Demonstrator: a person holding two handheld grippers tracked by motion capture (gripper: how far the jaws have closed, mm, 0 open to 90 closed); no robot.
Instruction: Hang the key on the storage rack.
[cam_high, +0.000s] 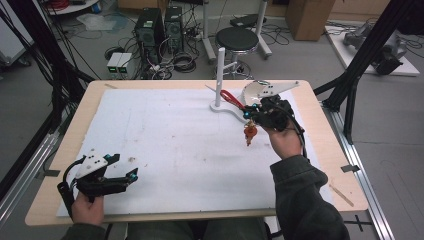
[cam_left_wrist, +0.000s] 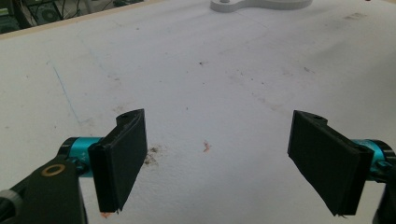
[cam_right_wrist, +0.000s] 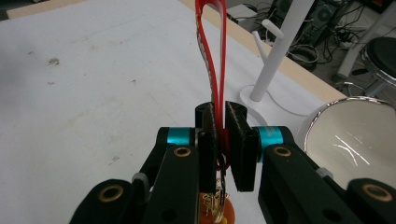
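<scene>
Red strap (cam_right_wrist: 211, 60) pinched in right gripper (cam_right_wrist: 222, 140) jaws beside white stand (cam_high: 220, 75); left gripper (cam_left_wrist: 217, 154) jaws wide, empty.

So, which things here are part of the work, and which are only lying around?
In the work:
- right tool, shut on the red strap with an orange charm
- white peg stand, probably its target

Lying about:
- left tool, open, holding nothing
- white bowl
- stool, computers, cardboard box

The white-covered worktop (cam_high: 165, 145) lies open across its left and middle. At the far right, the white peg stand (cam_high: 220, 75) and what looks like a shiny bowl (cam_right_wrist: 355, 135) crowd passage.
</scene>
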